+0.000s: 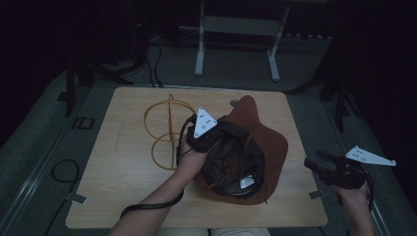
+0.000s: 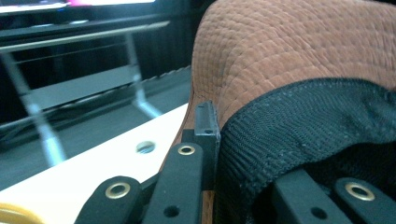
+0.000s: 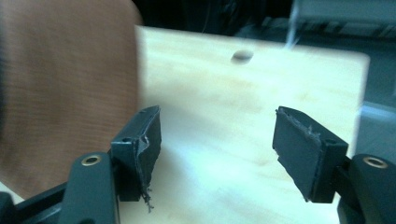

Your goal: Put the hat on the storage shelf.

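A brown hat point(image 1: 268, 140) lies upside down on the wooden table point(image 1: 123, 167), its black lining and band facing up. My left gripper point(image 1: 221, 132) is shut on the hat's edge at its left side. In the left gripper view the band point(image 2: 299, 121) and the brown outer cloth point(image 2: 289, 51) sit pinched between the jaws, with one pad point(image 2: 206, 125) flat against the cloth. My right gripper point(image 1: 317, 161) hangs off the table's right edge, jaws pointing left toward the hat. It point(image 3: 217, 149) stands open with bare table between its pads, and the hat point(image 3: 60, 84) lies to its left.
A yellow wire frame of hoops point(image 1: 167, 130) lies on the table left of the hat. A small round hole point(image 1: 234, 103) sits near the table's far edge. A grey metal stand point(image 1: 236, 29) is on the floor behind, and a cable loop point(image 1: 64, 169) lies at the left.
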The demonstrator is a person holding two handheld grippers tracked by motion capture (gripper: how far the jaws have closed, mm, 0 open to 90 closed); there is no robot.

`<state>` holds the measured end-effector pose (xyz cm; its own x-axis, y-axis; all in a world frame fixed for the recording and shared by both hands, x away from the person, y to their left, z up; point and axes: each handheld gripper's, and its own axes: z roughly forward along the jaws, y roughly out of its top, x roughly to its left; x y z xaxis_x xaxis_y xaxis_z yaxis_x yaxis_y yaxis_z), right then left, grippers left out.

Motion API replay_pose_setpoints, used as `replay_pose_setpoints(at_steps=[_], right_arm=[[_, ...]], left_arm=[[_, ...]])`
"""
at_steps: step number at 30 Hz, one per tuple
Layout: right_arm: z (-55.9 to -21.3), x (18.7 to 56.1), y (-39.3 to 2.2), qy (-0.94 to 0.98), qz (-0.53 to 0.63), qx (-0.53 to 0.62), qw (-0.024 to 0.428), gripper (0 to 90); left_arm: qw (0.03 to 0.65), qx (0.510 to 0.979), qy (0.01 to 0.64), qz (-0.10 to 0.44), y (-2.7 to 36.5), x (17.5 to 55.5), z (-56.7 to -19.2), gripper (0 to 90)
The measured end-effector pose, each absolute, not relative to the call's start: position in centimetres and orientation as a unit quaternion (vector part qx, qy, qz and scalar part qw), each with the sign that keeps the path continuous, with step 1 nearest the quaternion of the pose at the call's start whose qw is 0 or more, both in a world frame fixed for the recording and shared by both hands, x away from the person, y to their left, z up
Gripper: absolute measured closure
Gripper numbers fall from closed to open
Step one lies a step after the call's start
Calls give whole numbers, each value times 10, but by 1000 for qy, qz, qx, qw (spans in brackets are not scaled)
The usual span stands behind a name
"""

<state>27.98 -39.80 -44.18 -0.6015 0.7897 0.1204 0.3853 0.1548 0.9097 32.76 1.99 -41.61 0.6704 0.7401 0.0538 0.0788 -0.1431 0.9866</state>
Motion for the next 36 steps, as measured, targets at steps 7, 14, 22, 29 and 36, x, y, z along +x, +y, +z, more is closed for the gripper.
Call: replay_pose_setpoints(at_steps=[7,14,22,29,36], right_arm=[[-446,294,-379,754,502,381,184,170],[-440,307,-352,754,534,351,154,238],[-429,297,-316,770,575,253,113,470],[-420,292,-294,773,597,195,93,460],[-421,292,-265,783,592,173,82,410]], left_arm=[[626,705,222,250,26,320,-417,862],[670,700,160,189,30,319,-417,860],[660,714,139,189,21,315,-420,861],[679,702,141,162,20,316,-420,861],[663,714,116,194,4,305,-419,860]])
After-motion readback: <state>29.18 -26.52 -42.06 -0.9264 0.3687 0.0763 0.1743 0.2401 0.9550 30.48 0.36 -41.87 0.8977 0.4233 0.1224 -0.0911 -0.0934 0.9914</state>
